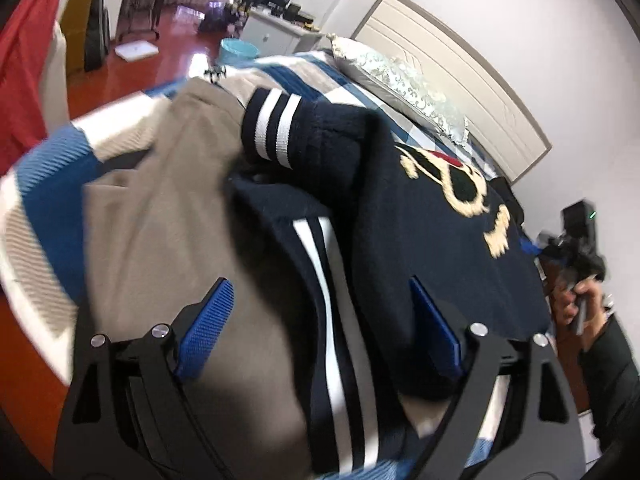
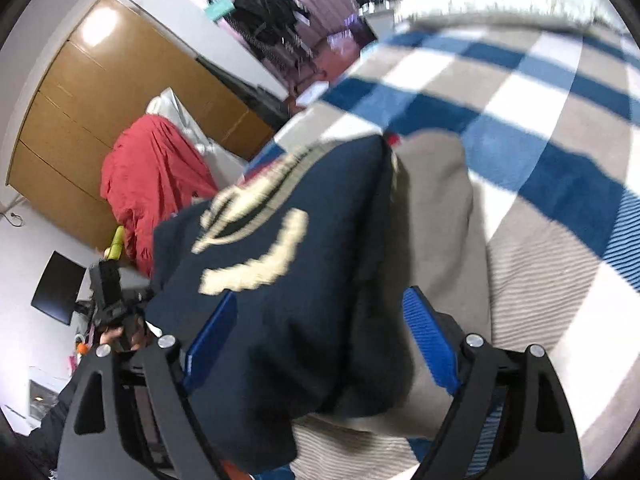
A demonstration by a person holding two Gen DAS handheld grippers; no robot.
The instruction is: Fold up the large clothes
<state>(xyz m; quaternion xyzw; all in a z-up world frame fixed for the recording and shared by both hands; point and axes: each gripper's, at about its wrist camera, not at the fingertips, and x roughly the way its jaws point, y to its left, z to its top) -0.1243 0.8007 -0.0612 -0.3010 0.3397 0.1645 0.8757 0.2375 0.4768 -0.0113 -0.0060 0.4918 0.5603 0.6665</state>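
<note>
A matt navy knit jacket [image 1: 432,216] is showing fuzzy cream lettering; ribbed blue finger pads [image 1: 208,328] are looking like rough plastic.

text: none legible | jacket [image 1: 448,216] emblem: blurred, unreadable

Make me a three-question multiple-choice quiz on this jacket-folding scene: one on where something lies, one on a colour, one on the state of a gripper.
1. Where does the navy jacket lie?
A. on the floor
B. on the checked blanket
C. on a chair

2. What colour are the stripes on the cuff?
A. white
B. yellow
C. red

3. How is the left gripper?
A. shut on a pillow
B. out of view
C. open

Answers: B, checked fabric shows around the jacket; A, white bands cross the navy cuff; C, its blue fingers stand wide apart.
</note>
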